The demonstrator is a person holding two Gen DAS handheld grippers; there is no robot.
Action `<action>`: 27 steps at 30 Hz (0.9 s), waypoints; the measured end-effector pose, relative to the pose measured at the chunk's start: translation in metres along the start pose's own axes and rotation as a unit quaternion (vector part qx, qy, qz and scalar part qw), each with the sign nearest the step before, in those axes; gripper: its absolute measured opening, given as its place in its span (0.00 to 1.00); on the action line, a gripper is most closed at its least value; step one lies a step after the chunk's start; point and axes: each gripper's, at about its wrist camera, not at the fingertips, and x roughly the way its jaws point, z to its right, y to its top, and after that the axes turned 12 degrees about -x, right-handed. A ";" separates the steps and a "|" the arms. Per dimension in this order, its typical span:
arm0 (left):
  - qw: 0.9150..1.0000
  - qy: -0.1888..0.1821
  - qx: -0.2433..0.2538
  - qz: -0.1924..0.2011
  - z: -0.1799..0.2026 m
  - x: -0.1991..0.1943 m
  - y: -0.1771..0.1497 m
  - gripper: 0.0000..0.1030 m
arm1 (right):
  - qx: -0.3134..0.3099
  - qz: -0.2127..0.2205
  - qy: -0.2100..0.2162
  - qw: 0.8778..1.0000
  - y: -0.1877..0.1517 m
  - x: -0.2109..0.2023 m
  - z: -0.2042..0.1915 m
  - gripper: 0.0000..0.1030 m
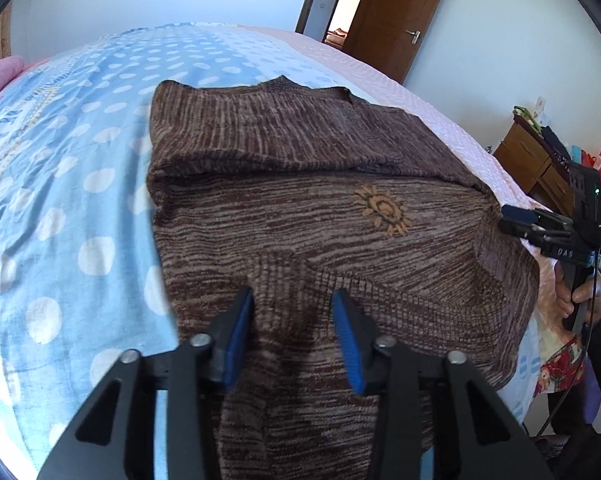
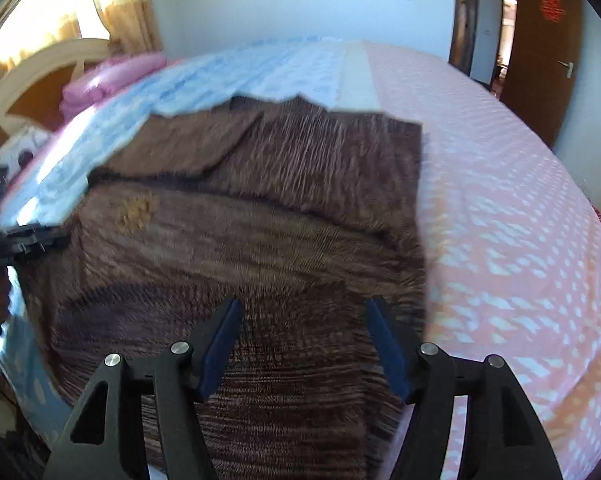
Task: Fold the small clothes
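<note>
Sweater [image 1: 300, 208] beneath both tools, left tool [image 1: 294, 304] and right tool [image 2: 302, 312] parted, gripping nothing.

A bed [image 1: 60, 200] with a blue polka-dot sheet [image 1: 80, 140] beside a pink patterned cover [image 2: 500, 200]. A pink pillow [image 2: 112, 76], wooden door [image 1: 396, 12], and wooden drawers [image 1: 528, 160] stand nearby.

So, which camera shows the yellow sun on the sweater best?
The left wrist view: the yellow sun is sharp there, rays clear, on the brown sweater. The right wrist view shows it only as a blurred yellow smudge.
</note>
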 end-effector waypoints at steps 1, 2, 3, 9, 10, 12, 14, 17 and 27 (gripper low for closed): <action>1.000 -0.004 -0.008 0.000 -0.003 -0.001 0.000 0.29 | -0.006 -0.007 -0.001 1.000 0.000 0.005 -0.003 0.49; 1.000 -0.012 -0.020 -0.001 -0.007 -0.002 0.001 0.21 | -0.008 0.005 -0.009 1.000 0.000 0.003 -0.005 0.42; 0.999 -0.018 -0.029 -0.002 -0.011 -0.002 0.001 0.14 | -0.008 0.003 -0.003 1.000 0.001 0.001 -0.007 0.18; 0.999 -0.030 -0.041 0.007 -0.014 -0.013 -0.002 0.10 | 0.054 0.041 -0.015 0.998 0.001 -0.038 0.000 0.07; 0.998 -0.034 -0.045 0.020 -0.014 -0.020 -0.001 0.10 | 0.065 0.055 -0.017 0.996 0.001 -0.047 0.002 0.07; 0.997 -0.043 -0.056 0.044 -0.015 -0.034 0.002 0.10 | 0.085 0.079 -0.032 0.993 0.001 -0.067 0.007 0.07; 0.995 -0.040 -0.061 0.068 -0.015 -0.046 0.006 0.10 | 0.099 0.097 -0.049 0.989 0.002 -0.084 0.011 0.07; 0.993 -0.036 -0.064 0.094 -0.013 -0.059 0.017 0.10 | 0.109 0.125 -0.078 0.983 0.008 -0.103 0.014 0.06; 0.989 0.005 -0.072 0.130 -0.011 -0.060 0.047 0.10 | 0.070 0.146 -0.145 0.976 0.043 -0.106 0.003 0.05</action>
